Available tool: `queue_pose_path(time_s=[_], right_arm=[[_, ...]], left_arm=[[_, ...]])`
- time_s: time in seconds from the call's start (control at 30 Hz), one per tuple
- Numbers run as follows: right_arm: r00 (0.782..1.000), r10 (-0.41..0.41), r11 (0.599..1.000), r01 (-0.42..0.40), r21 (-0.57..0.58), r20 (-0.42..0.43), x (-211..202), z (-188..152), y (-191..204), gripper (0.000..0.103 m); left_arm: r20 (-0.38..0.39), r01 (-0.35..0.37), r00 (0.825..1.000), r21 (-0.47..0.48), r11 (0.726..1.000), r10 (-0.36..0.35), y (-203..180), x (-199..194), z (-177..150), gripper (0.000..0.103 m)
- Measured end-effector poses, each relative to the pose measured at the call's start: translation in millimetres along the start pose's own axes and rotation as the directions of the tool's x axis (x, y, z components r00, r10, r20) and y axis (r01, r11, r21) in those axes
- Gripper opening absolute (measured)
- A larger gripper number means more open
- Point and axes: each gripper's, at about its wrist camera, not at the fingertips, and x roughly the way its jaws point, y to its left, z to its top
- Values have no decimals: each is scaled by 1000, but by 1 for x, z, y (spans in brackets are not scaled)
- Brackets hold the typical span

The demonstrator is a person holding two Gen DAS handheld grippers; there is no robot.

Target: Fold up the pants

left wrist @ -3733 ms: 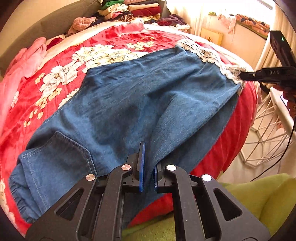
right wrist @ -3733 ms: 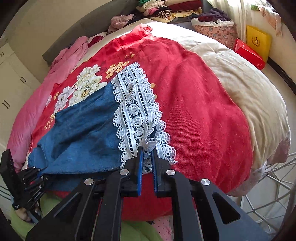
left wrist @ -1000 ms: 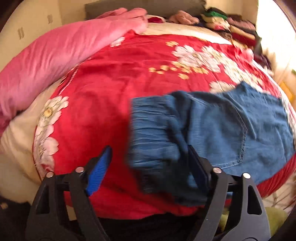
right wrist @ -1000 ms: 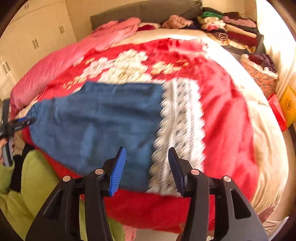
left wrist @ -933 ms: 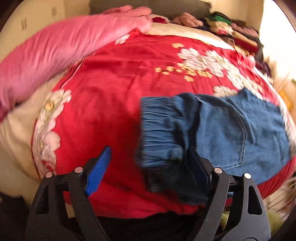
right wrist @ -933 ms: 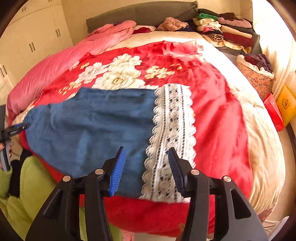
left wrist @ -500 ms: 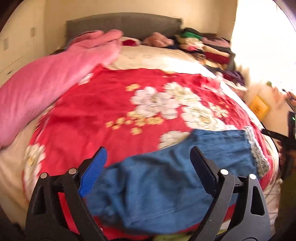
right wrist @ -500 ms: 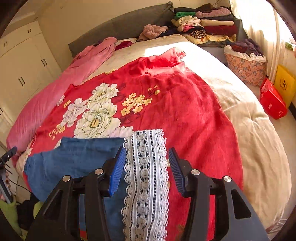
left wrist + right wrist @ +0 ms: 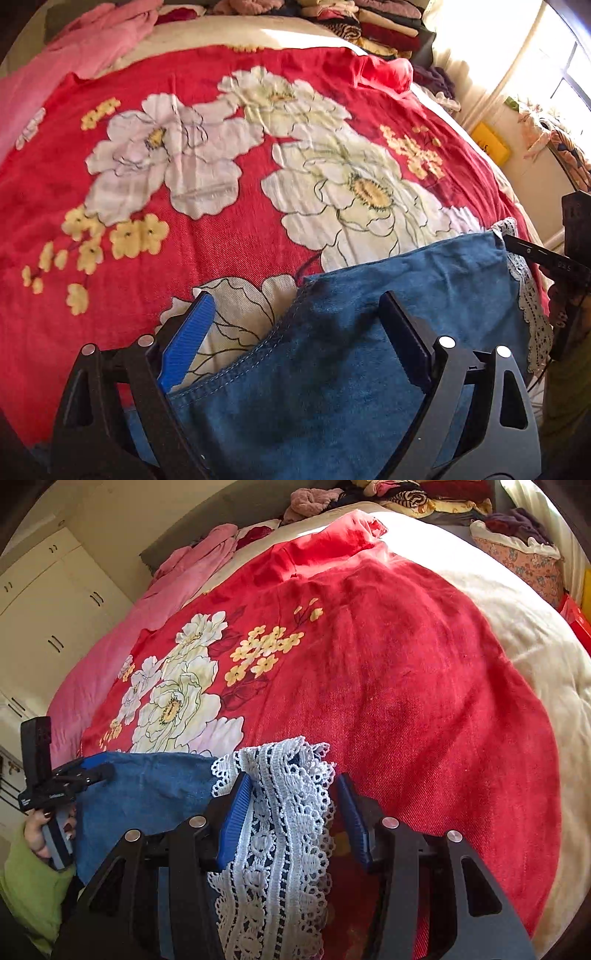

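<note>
The blue denim pants (image 9: pixel 369 332) lie folded lengthwise near the front edge of a bed with a red flowered cover (image 9: pixel 184 184). Their white lace hem (image 9: pixel 280 830) shows in the right wrist view and at the far right of the left wrist view (image 9: pixel 532 314). My left gripper (image 9: pixel 295 332) is open, its jaws astride the denim's far edge at the waist end. My right gripper (image 9: pixel 291 812) is open, with the lace hem lying between its jaws. The right gripper also shows in the left wrist view (image 9: pixel 546 258).
A pink quilt (image 9: pixel 74 55) lies along the bed's left side. Stacks of folded clothes (image 9: pixel 369 18) sit at the headboard. A cream blanket (image 9: pixel 517 627) covers the bed's right side. White wardrobe doors (image 9: pixel 44 609) stand at left. A flowered basket (image 9: pixel 524 561) is beside the bed.
Both grippers have let go of the pants and opened, then moved in low over the pants' far edge. The pants lie flat and folded in half lengthwise.
</note>
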Motion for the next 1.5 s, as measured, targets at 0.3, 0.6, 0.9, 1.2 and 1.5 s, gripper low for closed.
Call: queue_pose_path(time_s=[0.3, 0.6, 0.9, 1.2, 1.5], right_arm=[[983, 34, 987, -4, -162, 183, -49, 19, 35, 14], [984, -172, 962, 176, -207, 36, 18, 23, 22, 19], [977, -133, 982, 152, -108, 167, -70, -7, 22, 48], [994, -83, 996, 86, -34, 75, -92, -85, 15, 48], [998, -59, 995, 59, -78, 5, -68, -103, 23, 16]], left_arm=[[137, -52, 989, 35, 998, 47, -22, -39, 12, 2], [101, -121, 988, 48, 991, 116, -17, -2, 11, 4], [184, -112, 977, -6, 994, 111, -2, -46, 1, 21], [210, -39, 977, 46, 998, 28, -23, -92, -61, 35], [113, -116, 988, 66, 991, 108, -35, -63, -130, 45]])
